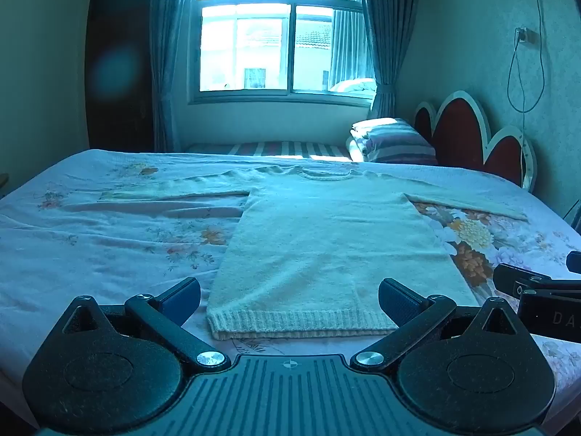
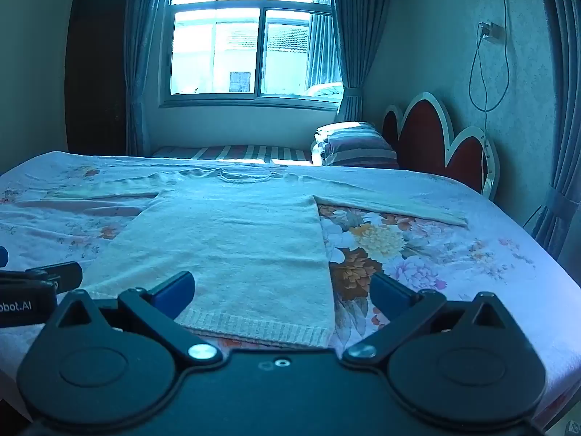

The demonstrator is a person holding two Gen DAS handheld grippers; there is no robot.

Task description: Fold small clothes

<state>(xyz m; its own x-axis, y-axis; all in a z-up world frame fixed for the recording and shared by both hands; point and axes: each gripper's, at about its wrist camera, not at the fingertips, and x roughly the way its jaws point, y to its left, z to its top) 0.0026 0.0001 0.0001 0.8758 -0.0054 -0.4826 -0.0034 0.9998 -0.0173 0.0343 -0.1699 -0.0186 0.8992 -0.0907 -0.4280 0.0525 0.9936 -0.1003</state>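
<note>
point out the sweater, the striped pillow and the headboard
sweater point(image 1: 326, 239), left wrist view, middle of its body
striped pillow point(image 2: 357, 145), right wrist view, its front face
headboard point(image 2: 421, 134), right wrist view, red padded panel

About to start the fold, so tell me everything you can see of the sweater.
The sweater is a pale cream knit with a ribbed hem and round ribbed neckline. It lies flat and unfolded on the floral bedsheet, hem toward the cameras, both long sleeves spread sideways. Left tongs and right tongs are open at the hem, not gripping.
</note>
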